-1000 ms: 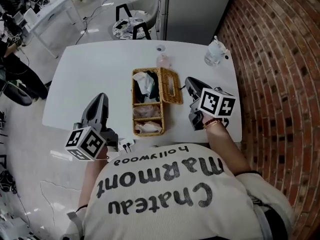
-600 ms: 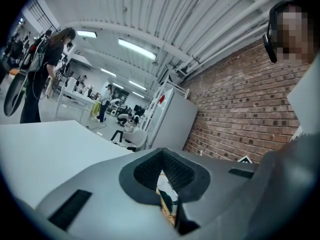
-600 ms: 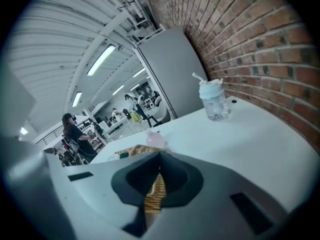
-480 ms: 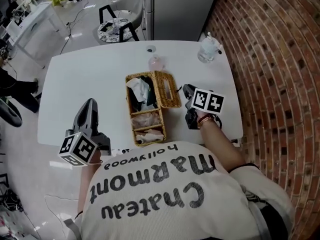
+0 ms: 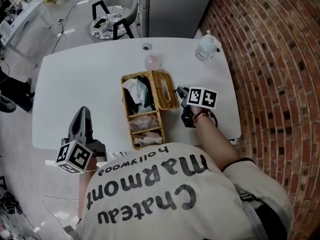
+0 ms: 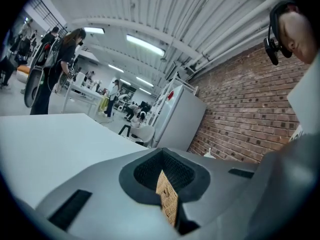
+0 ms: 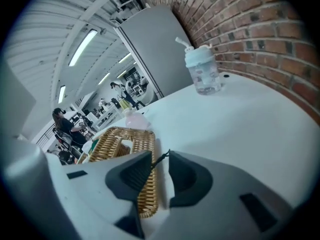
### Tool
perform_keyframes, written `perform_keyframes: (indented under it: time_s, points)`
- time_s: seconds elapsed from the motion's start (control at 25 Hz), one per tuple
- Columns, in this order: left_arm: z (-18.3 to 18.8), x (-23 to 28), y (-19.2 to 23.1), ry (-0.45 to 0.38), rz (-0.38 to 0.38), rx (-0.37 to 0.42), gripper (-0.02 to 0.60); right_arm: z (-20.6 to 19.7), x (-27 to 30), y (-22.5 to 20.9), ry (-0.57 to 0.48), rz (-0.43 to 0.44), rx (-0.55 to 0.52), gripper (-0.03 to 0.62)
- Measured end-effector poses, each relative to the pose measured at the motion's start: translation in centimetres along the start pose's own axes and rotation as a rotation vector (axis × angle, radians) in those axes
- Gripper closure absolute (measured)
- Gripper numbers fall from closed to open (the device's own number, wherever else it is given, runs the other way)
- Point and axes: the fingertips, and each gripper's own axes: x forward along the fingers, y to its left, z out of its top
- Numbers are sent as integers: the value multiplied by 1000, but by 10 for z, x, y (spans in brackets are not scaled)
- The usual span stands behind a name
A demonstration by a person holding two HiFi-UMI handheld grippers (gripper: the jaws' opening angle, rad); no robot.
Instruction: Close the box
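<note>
A wicker box stands mid-table with tissue and wrapped items in its compartments. Its lid is swung open to the right, slot side showing. My right gripper is at the lid's right edge. In the right gripper view its jaws are opening. The lid's wicker edge shows in the gap and a thin dark wire pokes up at the tips; the pads do not press on it. My left gripper rests left of the box, apart from it. Its jaws are shut to a slit that shows wicker beyond.
A clear bottle with a spout stands at the far right corner of the white table. A small pink container sits behind the box. A brick wall runs along the right. A chair stands beyond the table.
The right gripper has moved in to the lid's right edge. The left gripper has drawn back toward the table's near edge. The lid stays open.
</note>
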Motion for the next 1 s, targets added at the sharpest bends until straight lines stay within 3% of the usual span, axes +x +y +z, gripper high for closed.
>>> perform_keyframes:
  time_s: [0.12,0.52,1.0]
  points:
    - [-5,-4,6,8,17,-2,581,-3,9,-7,23,5,59,461]
    - [-5,-19,16,7,77,1,581,-8,26,-15,65,9,179,436]
    - [-11,-32,13,3,122,2,581,-8,41,-9,72,9,168,499]
